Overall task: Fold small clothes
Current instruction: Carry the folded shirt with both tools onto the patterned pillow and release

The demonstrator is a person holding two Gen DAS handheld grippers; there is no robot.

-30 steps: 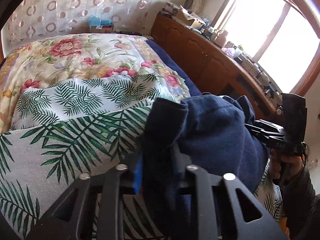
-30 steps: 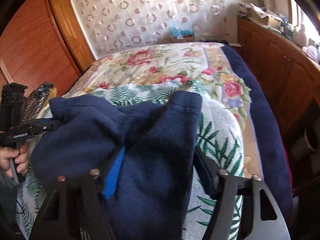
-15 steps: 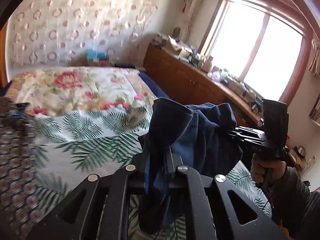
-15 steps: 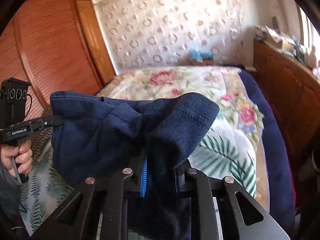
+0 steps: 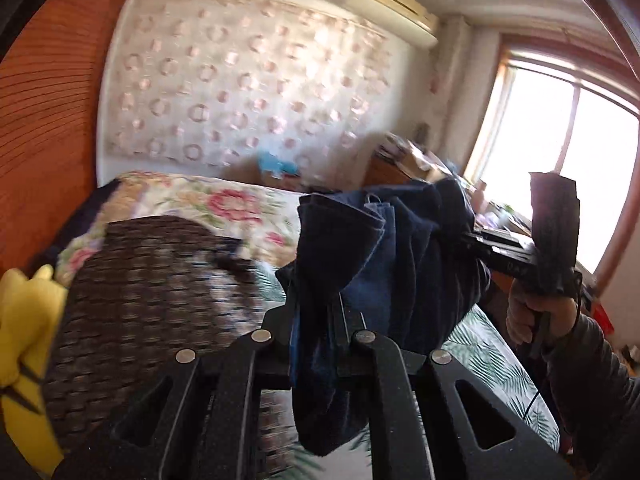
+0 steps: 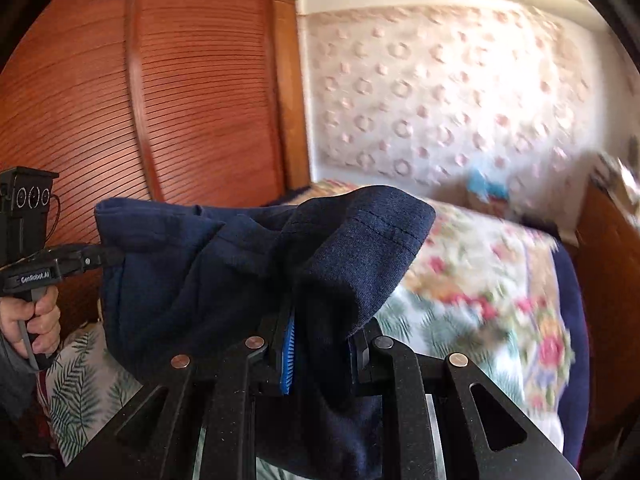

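Both the left tongs (image 5: 316, 320) and right tongs (image 6: 320, 336) pinch the dark navy knit garment (image 6: 240, 272) aloft over the floral-quilted bed (image 6: 480, 280), probably needing spreading flat next.

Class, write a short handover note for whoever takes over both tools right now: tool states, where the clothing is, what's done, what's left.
Left tool: shut on the navy garment.
Right tool: shut on the same garment.
The garment hangs bunched in the air between the tools, above the leaf-print bed cover; no neat fold shows.
Another patterned dark cloth lies on the bed.
Left: probably spread the garment flat, then fold it.
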